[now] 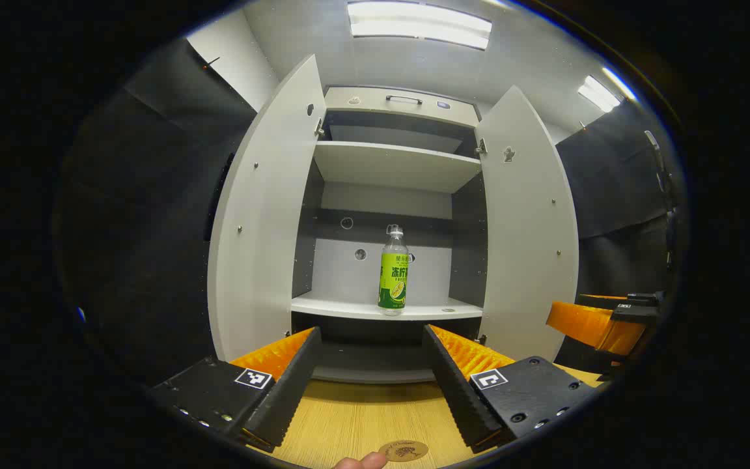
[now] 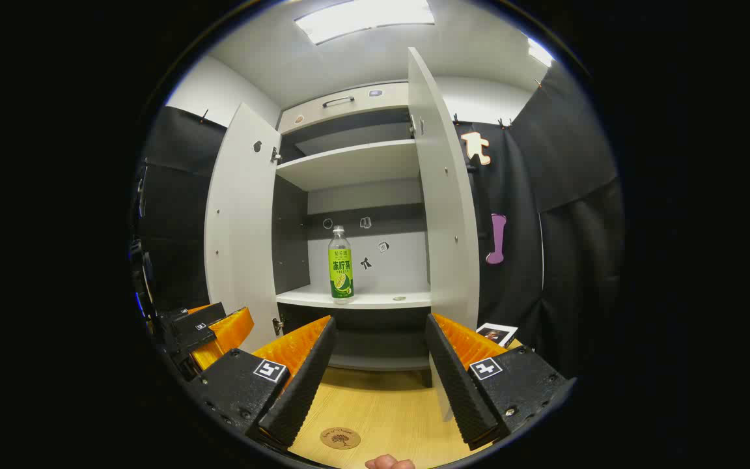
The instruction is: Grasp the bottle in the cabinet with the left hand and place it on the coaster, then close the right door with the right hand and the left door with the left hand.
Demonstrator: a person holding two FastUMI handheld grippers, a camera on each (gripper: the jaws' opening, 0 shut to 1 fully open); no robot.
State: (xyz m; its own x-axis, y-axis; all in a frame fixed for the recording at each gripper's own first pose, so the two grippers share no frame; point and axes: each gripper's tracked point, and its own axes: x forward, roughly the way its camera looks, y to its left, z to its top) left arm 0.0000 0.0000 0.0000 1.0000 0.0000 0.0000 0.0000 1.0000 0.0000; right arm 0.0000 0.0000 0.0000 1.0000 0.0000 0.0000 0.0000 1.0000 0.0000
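Left gripper (image 1: pixel 370 365) fingers spread wide, empty; right gripper (image 2: pixel 380 361) likewise. Clear plastic bottle with green label (image 1: pixel 393 271) stands upright on the white cabinet's lower shelf (image 1: pixel 336 305), doors open, round cork coaster (image 1: pixel 403 450) on wooden table (image 1: pixel 362 417) below. Judgement: reach straight in, centre fingers around the label, close squarely to avoid tipping.
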